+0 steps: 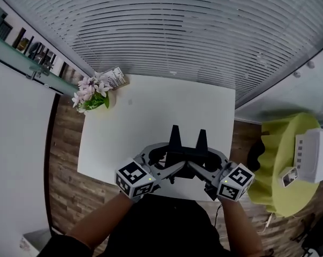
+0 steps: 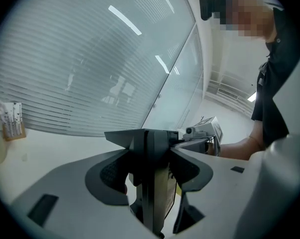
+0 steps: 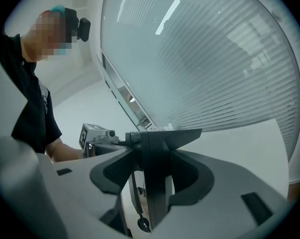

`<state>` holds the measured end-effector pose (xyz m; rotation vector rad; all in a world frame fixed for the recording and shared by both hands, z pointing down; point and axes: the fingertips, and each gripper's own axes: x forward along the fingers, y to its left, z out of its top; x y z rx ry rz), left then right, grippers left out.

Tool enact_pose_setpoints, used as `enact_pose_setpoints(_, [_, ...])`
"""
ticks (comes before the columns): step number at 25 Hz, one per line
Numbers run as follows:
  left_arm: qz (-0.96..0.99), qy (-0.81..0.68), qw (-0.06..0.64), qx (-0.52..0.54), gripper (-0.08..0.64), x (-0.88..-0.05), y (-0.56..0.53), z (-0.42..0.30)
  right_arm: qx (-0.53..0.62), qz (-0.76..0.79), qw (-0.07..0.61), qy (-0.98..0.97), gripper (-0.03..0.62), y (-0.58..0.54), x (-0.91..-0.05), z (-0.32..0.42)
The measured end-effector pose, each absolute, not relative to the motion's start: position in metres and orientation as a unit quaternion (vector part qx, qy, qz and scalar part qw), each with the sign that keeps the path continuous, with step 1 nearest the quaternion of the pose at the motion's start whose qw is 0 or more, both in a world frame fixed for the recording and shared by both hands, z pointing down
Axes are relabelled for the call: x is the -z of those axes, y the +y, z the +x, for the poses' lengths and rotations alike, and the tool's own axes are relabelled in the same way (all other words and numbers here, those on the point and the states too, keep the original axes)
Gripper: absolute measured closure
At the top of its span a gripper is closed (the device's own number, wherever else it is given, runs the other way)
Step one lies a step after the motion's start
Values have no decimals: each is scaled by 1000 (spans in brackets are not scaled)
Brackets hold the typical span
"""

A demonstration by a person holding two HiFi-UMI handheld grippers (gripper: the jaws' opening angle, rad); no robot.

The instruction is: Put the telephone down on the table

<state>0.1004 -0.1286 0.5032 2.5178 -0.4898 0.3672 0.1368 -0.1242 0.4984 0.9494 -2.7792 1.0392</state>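
We hold the telephone point(image 1: 186, 153), a matt black body with two pointed prongs standing up on its far side, over the near edge of the white table point(image 1: 150, 116). The left gripper point(image 1: 164, 164) is clamped on its left end and the right gripper point(image 1: 207, 166) on its right end, and we cannot tell whether it touches the tabletop. The print on the small box point(image 1: 116, 77) beside the flowers point(image 1: 90, 92) at the far left corner is too small to read.
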Motion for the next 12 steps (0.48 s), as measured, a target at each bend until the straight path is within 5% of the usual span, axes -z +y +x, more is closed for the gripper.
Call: enact_pose_setpoints(12, [913, -167, 342, -148, 305, -578, -177, 91, -413, 313, 40, -854, 357, -173, -575, 128])
